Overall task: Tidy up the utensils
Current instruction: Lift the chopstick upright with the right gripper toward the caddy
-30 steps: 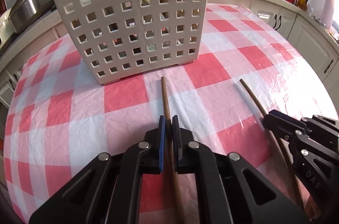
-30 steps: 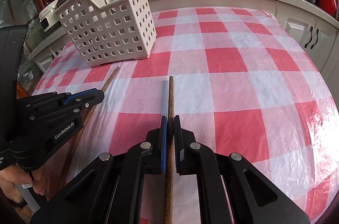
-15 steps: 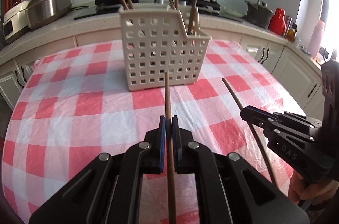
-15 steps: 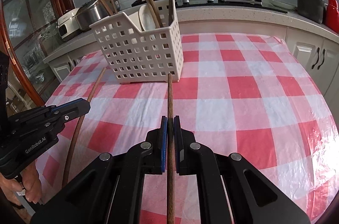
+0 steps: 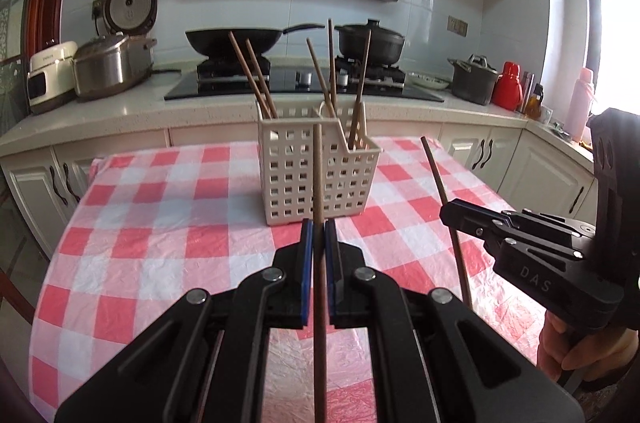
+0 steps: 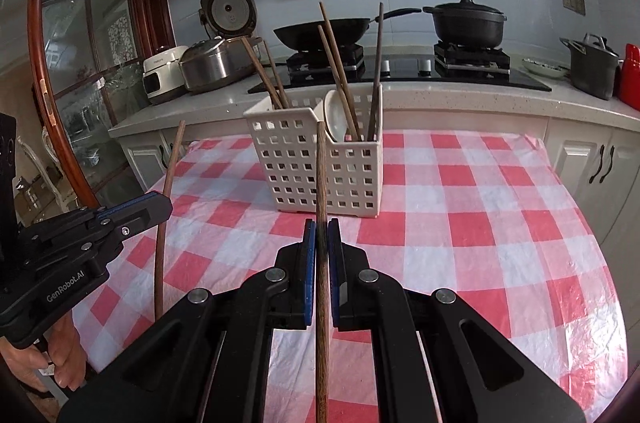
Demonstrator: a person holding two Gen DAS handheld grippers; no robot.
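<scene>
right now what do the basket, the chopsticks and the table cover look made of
Basket: cream moulded plastic, matte, with a grid of square holes. Chopsticks: apparently wood, brown with visible grain. Table cover: likely thin plastic sheet, red-and-white check, crinkled and shiny.

The left gripper (image 5: pixel 319 237) clamps a brown wooden chopstick (image 5: pixel 318 183) pointing toward the white perforated plastic basket (image 5: pixel 296 179) on the red-checked tablecloth (image 5: pixel 160 223).

Stove: black wok (image 5: pixel 236 41) and lidded black pot (image 5: pixel 370 43) on the burners.
Counter's left end: steel cooker (image 5: pixel 110 65), white appliance (image 5: pixel 50 75).
Counter's right end: dark stockpot (image 5: pixel 474 83), red flask (image 5: pixel 508 91).
</scene>
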